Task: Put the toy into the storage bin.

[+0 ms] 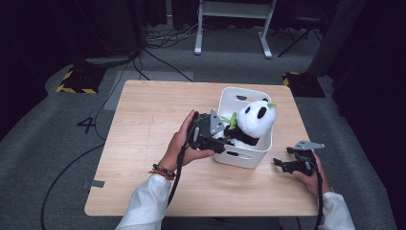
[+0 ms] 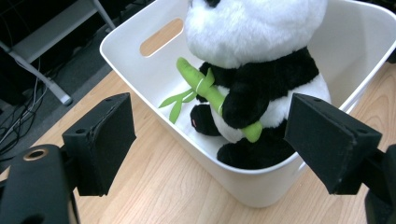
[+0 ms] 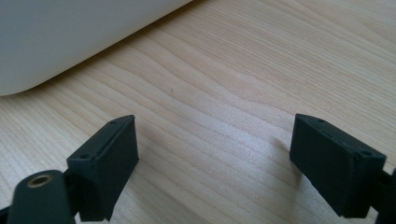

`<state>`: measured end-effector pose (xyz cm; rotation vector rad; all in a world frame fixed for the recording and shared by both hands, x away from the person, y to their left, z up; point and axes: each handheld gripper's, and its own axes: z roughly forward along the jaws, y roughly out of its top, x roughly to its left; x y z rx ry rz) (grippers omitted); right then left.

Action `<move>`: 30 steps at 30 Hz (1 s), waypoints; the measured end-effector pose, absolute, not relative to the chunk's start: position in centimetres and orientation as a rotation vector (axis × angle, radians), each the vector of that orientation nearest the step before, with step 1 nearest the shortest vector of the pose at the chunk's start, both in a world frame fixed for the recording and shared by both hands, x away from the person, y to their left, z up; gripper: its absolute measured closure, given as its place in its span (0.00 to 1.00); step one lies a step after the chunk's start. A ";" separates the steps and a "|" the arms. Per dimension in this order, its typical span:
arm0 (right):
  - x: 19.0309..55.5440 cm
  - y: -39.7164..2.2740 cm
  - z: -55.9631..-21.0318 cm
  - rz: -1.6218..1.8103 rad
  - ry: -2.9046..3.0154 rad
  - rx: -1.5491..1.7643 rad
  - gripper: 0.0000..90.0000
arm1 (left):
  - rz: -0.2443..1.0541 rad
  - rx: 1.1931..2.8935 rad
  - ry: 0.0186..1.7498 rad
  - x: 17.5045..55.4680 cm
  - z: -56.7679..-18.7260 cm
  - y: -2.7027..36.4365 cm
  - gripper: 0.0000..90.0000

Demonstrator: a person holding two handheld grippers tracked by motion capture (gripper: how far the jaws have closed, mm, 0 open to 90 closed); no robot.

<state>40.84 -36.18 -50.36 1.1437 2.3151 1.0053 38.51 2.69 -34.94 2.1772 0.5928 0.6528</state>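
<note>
A plush panda [image 1: 253,122] [image 2: 261,70] with a green bamboo stalk [image 2: 212,95] sits upright inside a white plastic bin [image 1: 249,158] [image 2: 140,74] on the wooden table [image 1: 143,143]. My left gripper [image 1: 210,136] [image 2: 210,144] stands open at the bin's near left side, its jaws spread wide and pointed at the panda without touching it. My right gripper [image 1: 287,160] [image 3: 215,158] is open low over bare wood to the right of the bin, with nothing between its jaws. The bin's white wall [image 3: 60,37] is at the top left of the right gripper view.
The table's edges drop to grey carpet on all sides. Cables [image 1: 158,52] and a white frame's legs [image 1: 232,28] lie on the floor beyond the far edge. Black-and-yellow marked stand bases [image 1: 76,81] sit at both far corners.
</note>
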 end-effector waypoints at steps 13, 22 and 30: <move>40.8 -36.2 -50.4 1.005 2.315 1.144 0.17 | 0.688 2.182 0.606 38.2 -35.3 4.0 0.18; 40.8 -36.2 -50.4 1.005 2.315 1.145 0.17 | 0.697 2.186 0.618 38.0 -35.6 4.9 0.18; 40.8 -36.2 -50.4 1.005 2.315 1.145 0.17 | 0.714 2.214 0.623 37.9 -36.3 5.3 0.18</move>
